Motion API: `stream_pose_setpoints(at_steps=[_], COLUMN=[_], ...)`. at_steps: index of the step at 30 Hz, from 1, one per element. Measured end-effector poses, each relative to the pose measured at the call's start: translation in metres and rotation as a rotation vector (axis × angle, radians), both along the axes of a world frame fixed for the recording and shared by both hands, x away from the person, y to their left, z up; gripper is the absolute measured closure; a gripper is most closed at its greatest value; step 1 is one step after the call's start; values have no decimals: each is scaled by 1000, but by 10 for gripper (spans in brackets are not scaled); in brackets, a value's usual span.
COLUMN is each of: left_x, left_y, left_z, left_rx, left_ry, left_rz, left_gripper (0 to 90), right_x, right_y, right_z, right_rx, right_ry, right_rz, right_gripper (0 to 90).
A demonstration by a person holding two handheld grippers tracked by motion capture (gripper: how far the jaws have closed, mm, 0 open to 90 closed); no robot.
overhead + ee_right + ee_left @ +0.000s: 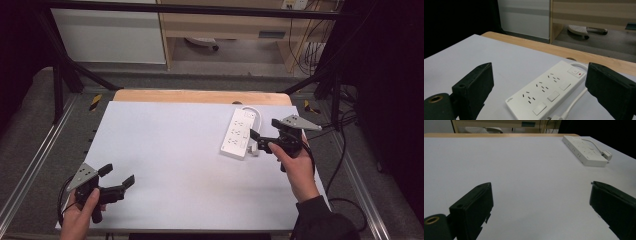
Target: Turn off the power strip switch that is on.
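Hovering my right gripper (261, 136) just beside the white rigid plastic power strip (239, 133), jaws wide apart, empty. Strip lies flat on the pale table (165, 150). Looks light, stiff, slick; I'd grab across its narrow sides. Left gripper (120, 175) well apart from strip, spread wide, empty.

text: none legible; power strip (546, 92) | small printed mark (too blurred)
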State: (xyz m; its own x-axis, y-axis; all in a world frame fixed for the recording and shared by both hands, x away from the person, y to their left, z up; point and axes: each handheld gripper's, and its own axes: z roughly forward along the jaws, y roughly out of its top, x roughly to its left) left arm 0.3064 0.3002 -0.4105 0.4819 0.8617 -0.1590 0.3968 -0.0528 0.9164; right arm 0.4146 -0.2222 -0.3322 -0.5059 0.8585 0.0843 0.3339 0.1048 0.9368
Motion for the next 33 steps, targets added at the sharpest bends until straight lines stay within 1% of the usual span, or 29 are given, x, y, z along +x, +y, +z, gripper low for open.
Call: stream_pose_setpoints(at_steps=[1, 4, 6, 9, 10, 11, 12, 13, 14, 16, 19, 22, 27, 30, 31, 33], left_x=[0, 0, 0, 0, 0, 0, 0, 0, 0, 0, 0, 0, 0, 0, 0, 0], left_y=[1, 1, 0, 0, 0, 0, 0, 0, 0, 0, 0, 0, 0, 0, 0, 1], left_z=[0, 0, 0, 0, 0, 0, 0, 0, 0, 0, 0, 0, 0, 0, 0, 0], left_rx=[3, 4, 3, 5, 3, 2, 2, 2, 3, 3, 3, 3, 4, 3, 3, 2], left_ry=[0, 3, 1, 0, 1, 1, 1, 1, 1, 1, 0, 2, 2, 2, 2, 2], left_rz=[1, 3, 3, 2, 2, 2, 2, 2, 2, 2, 2, 4, 3, 4, 4, 4], left_gripper=[49, 49, 49, 49, 49, 49, 49, 49, 49, 49, 49, 49, 49, 49, 49, 49], right_x=[1, 4, 6, 9, 9, 10, 11, 11, 12, 15, 18, 22, 32, 39, 39, 43], right_y=[0, 0, -1, -3, -4, -5, -7, -7, -8, -10, -10, -10, -11, -9, -9, -7], right_z=[1, 3, 3, 3, 3, 3, 4, 4, 5, 5, 5, 6, 7, 6, 6, 4], right_rx=[-10, -2, -7, -11, -11, -2, 9, 9, 21, 23, 6, -16, -28, -46, -46, -60], right_ry=[1, 2, 2, 1, 3, 5, 6, 6, 2, 3, 0, 3, -3, -14, -14, -24], right_rz=[-2, -4, -6, -15, -24, -25, -24, -24, -32, -35, -37, -51, -72, -80, -80, -81], right_gripper=[85, 87, 93, 120, 158, 189, 199, 199, 252, 289, 349, 439, 579, 653, 653, 710])
